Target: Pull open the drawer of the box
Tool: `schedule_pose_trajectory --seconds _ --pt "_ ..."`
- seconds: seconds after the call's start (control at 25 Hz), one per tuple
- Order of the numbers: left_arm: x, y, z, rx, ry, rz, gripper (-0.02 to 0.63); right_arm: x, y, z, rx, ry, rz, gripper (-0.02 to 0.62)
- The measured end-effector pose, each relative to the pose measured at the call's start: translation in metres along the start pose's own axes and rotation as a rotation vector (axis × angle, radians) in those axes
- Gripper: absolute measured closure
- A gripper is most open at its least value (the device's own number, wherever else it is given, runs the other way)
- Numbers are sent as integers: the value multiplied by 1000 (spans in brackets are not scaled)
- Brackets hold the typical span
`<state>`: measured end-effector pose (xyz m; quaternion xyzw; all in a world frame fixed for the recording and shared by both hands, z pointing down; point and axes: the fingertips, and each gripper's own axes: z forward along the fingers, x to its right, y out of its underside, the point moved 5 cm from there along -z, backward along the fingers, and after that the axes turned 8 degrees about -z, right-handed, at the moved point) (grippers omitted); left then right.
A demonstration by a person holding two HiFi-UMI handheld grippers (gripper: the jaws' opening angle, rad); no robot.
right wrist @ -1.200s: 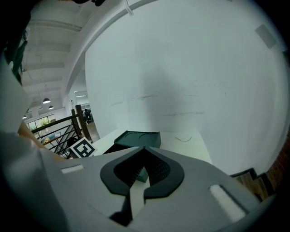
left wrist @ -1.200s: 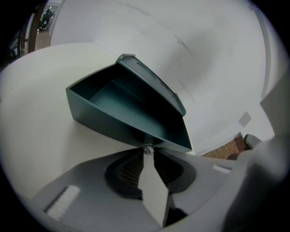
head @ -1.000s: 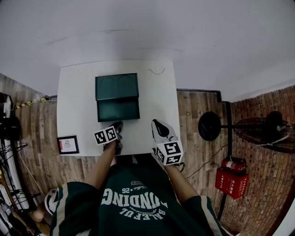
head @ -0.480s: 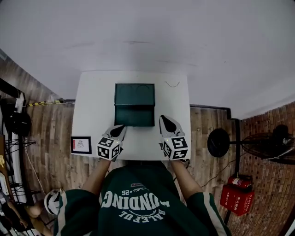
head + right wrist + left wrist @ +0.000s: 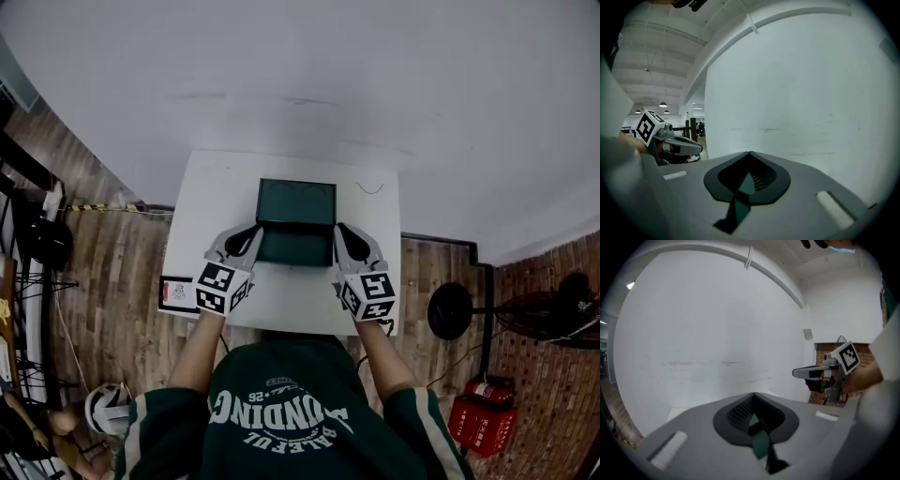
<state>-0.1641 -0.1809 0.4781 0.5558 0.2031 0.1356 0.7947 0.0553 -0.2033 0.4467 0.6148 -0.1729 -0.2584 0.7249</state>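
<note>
A dark green box [image 5: 296, 201] stands in the middle of the white table [image 5: 214, 187]. Its darker front part [image 5: 293, 247] faces me; whether the drawer is pulled out I cannot tell. My left gripper [image 5: 253, 231] lies along the box's left side, jaws shut with nothing between them. My right gripper [image 5: 339, 229] lies along the right side, also shut and holding nothing. In the left gripper view the closed tips [image 5: 753, 394] meet, with green showing below them and the right gripper [image 5: 820, 373] opposite. The right gripper view shows its own closed tips [image 5: 750, 153] and the left gripper [image 5: 675, 145].
A small framed card [image 5: 176, 292] lies at the table's front left corner, and a thin squiggle [image 5: 370, 187] marks the far right. On the wooden floor to the right are a fan's round base [image 5: 450, 309] and a red case [image 5: 483, 422]. A white wall rises behind the table.
Both grippers have moved forward from the table's front edge to either side of the box. The head view has shifted, so the table sits more central.
</note>
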Motion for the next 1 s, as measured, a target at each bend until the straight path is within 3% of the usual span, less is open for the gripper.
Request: schedule_pose_trajectory --seconds 1.0 --pt "4 -1 -5 12 10 -18 554 -11 5 -12 -4 -3 0 594"
